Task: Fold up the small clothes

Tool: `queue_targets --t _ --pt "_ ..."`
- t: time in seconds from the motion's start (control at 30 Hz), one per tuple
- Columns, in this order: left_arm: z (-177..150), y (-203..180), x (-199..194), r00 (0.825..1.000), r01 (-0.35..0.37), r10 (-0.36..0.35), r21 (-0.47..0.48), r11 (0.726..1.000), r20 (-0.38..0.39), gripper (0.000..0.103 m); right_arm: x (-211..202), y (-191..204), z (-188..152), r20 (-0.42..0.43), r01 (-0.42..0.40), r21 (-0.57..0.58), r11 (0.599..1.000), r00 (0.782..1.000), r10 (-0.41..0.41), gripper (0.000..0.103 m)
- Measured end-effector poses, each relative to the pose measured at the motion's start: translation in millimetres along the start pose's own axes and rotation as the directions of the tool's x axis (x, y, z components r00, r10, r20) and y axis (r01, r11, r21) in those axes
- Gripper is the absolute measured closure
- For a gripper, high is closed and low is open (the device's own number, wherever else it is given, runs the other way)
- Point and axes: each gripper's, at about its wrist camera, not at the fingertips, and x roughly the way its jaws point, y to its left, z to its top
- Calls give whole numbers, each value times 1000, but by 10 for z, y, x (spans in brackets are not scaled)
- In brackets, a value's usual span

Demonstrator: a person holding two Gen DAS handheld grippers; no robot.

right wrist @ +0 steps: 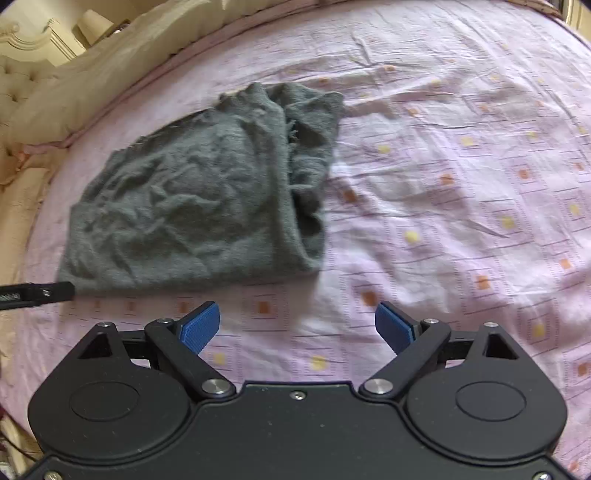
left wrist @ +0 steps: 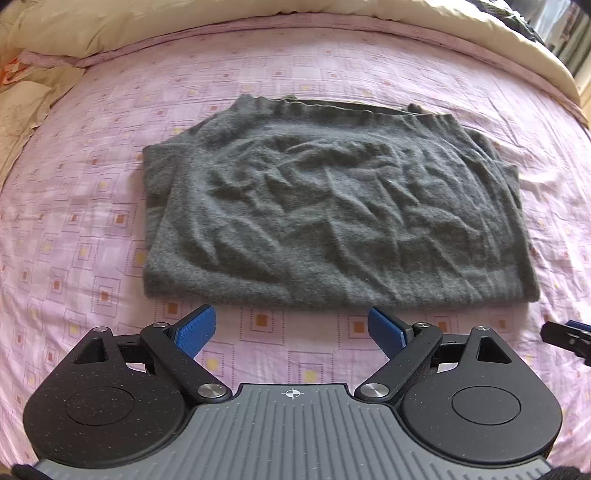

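A dark grey knitted garment [left wrist: 325, 206] lies folded into a rough rectangle on the pink patterned bedsheet [left wrist: 74, 221], its surface wrinkled. My left gripper [left wrist: 291, 328] hovers just short of its near edge, blue pads wide apart and nothing between them. In the right wrist view the same garment [right wrist: 192, 199] lies ahead and to the left, with a folded layer showing along its right side. My right gripper [right wrist: 297, 325] stands open over bare sheet [right wrist: 461, 206], to the right of the garment's near corner. The other gripper's tip [right wrist: 40, 291] pokes in at the left edge.
A cream duvet [left wrist: 258, 11] is bunched along the far side of the bed. A tufted cream headboard [right wrist: 18, 92] stands at the far left in the right wrist view. A pillow [left wrist: 22, 99] lies at the left. Pink sheet spreads to the right of the garment.
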Motion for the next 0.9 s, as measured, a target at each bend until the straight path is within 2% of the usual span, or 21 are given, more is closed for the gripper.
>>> queue_targets --t 0.13,0.2,0.27,0.37,0.4,0.5,0.57,0.6,0.73,0.9 --pt "28 65 -39 998 -56 56 2 998 32 14 -48 102 122 30 -101 61 993 995 100 8" --pt "57 103 -34 997 -80 80 -9 997 22 14 -57 163 202 48 -138 90 986 990 134 8" --pt "92 123 -29 994 -106 106 -14 994 4 14 -55 226 274 79 -152 131 980 987 143 7" --pt "160 82 -42 988 -155 155 7 988 18 14 -62 362 417 117 -134 187 973 987 114 7" --pt "172 66 -60 988 -153 153 7 988 29 14 -105 419 470 143 -130 187 974 984 104 7" --pt "189 50 -102 987 -153 154 -25 988 38 14 -203 537 580 186 -172 154 973 972 143 6" --pt "211 47 -74 991 -135 136 -32 990 16 14 -256 496 578 224 -244 137 960 952 210 1" --pt "234 40 -51 991 -136 136 -34 990 7 14 -246 465 581 215 -270 130 954 947 239 0" --pt "289 -31 14 996 -87 87 -31 996 18 14 -200 290 513 213 -234 109 966 955 207 0" --pt "335 -264 80 998 -48 44 66 997 54 14 -27 -49 313 202 -222 214 951 963 179 0"
